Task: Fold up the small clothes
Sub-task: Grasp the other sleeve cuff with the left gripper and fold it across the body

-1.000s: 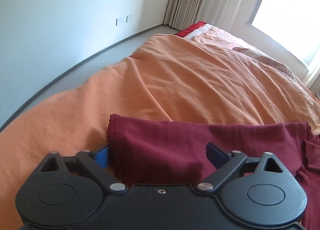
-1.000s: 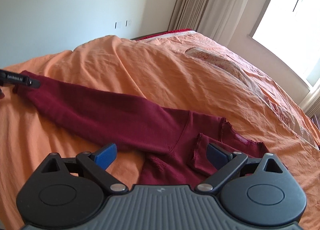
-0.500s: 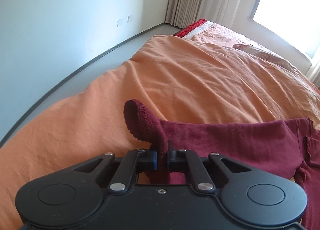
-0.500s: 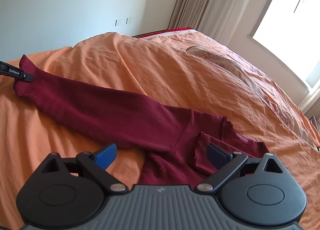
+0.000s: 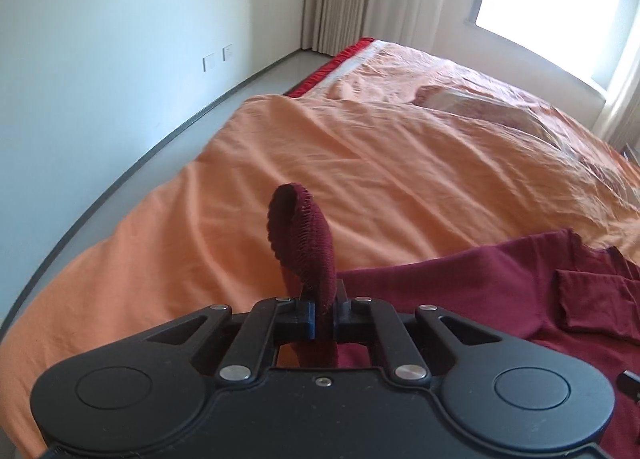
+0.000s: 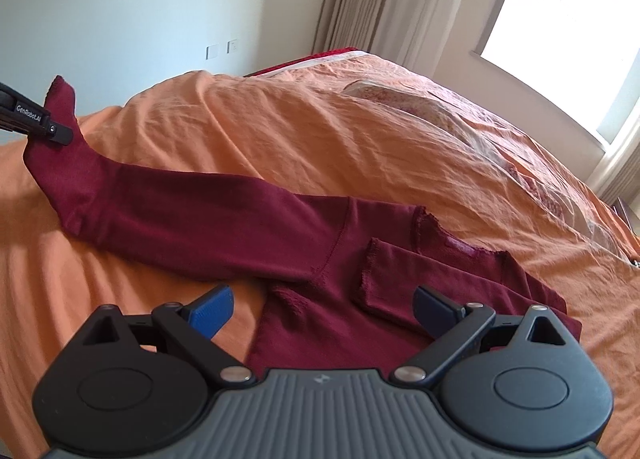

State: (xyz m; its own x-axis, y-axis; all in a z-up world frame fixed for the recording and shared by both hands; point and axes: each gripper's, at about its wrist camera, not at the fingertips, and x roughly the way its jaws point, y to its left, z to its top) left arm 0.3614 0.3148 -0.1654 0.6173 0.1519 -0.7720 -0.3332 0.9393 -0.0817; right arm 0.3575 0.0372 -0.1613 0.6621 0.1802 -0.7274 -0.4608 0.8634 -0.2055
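Left wrist view: the left gripper (image 5: 324, 317) has its 2 fingers (image 5: 306, 317) clenched on the cuff of the maroon top's sleeve (image 5: 308, 243), and the cuff stands up in a curl above them. The rest of the maroon top (image 5: 460, 291) lies on the orange bedcover (image 5: 360, 179) to the right, cut off by the gripper body and the frame edge. A dark piece at the far right edge is too small to identify. This view alone shows the grey floor (image 5: 256, 79) along the wall.

Right wrist view: the right gripper (image 6: 322, 309) hovers over the body of the top, its 2 blue fingers (image 6: 210, 309) spread wide and grasping nothing. Only here does the whole long sleeve (image 6: 180, 215) show, stretched left across the bedcover, its end lifted off the bed where the left gripper (image 6: 60, 131) pinches it; just the tip of that gripper enters the frame. The other sleeve (image 6: 404, 283) lies folded across the chest below the neckline. The hem of the top is hidden behind the gripper body.
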